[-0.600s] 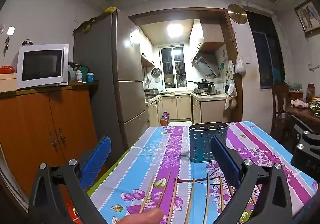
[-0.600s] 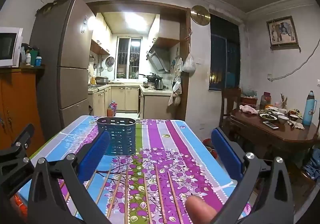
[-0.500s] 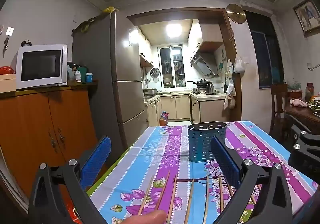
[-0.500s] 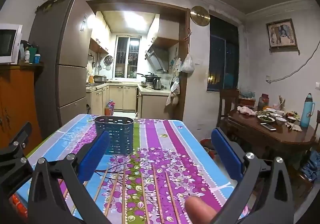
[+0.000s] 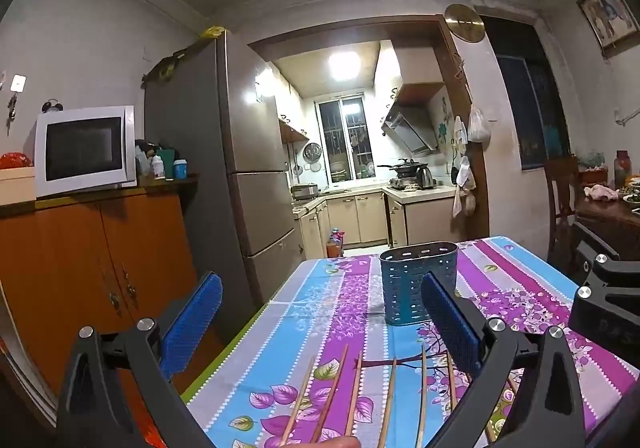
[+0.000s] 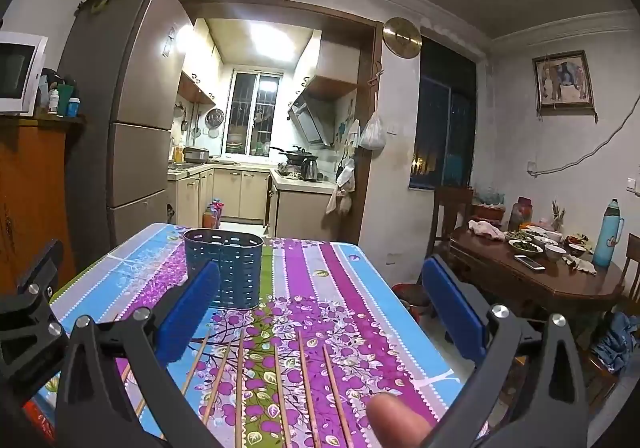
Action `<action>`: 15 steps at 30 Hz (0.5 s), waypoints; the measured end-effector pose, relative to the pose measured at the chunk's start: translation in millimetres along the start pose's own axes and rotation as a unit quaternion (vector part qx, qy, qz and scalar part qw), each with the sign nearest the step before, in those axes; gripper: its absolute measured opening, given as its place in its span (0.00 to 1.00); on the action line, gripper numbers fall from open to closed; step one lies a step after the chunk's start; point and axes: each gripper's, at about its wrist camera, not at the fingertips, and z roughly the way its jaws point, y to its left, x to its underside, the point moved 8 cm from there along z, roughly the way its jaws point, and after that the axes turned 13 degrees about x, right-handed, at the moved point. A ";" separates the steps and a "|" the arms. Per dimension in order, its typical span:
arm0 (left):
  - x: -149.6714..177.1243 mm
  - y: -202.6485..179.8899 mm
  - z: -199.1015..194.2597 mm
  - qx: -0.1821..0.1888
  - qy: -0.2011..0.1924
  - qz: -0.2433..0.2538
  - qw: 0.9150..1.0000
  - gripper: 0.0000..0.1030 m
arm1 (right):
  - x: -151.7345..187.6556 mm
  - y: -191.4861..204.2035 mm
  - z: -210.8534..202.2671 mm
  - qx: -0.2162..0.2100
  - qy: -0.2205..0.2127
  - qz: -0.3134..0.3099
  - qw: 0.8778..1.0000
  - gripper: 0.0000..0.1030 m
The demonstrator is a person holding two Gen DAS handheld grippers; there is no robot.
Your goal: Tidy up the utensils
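Several wooden chopsticks [image 5: 330,394] lie side by side near the front of the floral tablecloth; they also show in the right wrist view [image 6: 280,388]. A blue perforated utensil holder [image 5: 416,282] stands upright behind them, also in the right wrist view [image 6: 224,272]. My left gripper [image 5: 320,324] is open and empty, held above the chopsticks. My right gripper [image 6: 316,308] is open and empty, held above the chopsticks to the right of the left one.
The table [image 6: 340,288] has its left edge near an orange cabinet [image 5: 80,268] and a fridge [image 5: 224,168]. A dark wooden dining table [image 6: 560,276] with dishes stands to the right. The kitchen lies beyond the table's far end.
Both grippers have shifted slightly; the holder and chopsticks sit a little lower in view. Both grippers stay open and empty.
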 end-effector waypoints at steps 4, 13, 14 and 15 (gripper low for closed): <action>1.4 -1.8 1.4 0.003 0.002 0.003 1.000 0.97 | 0.9 2.1 -0.1 0.001 0.003 -0.003 1.000 0.95; -0.3 -3.1 1.6 0.002 0.004 0.004 1.000 0.97 | -0.8 10.2 -0.7 -0.001 0.004 -0.012 1.000 0.95; -0.9 -2.7 1.1 0.001 0.003 0.005 1.000 0.97 | -0.3 10.6 -0.9 -0.001 0.004 -0.013 1.000 0.95; -1.3 -2.7 1.0 0.000 0.003 0.007 1.000 0.97 | 0.5 10.7 -0.8 -0.001 0.004 -0.013 1.000 0.95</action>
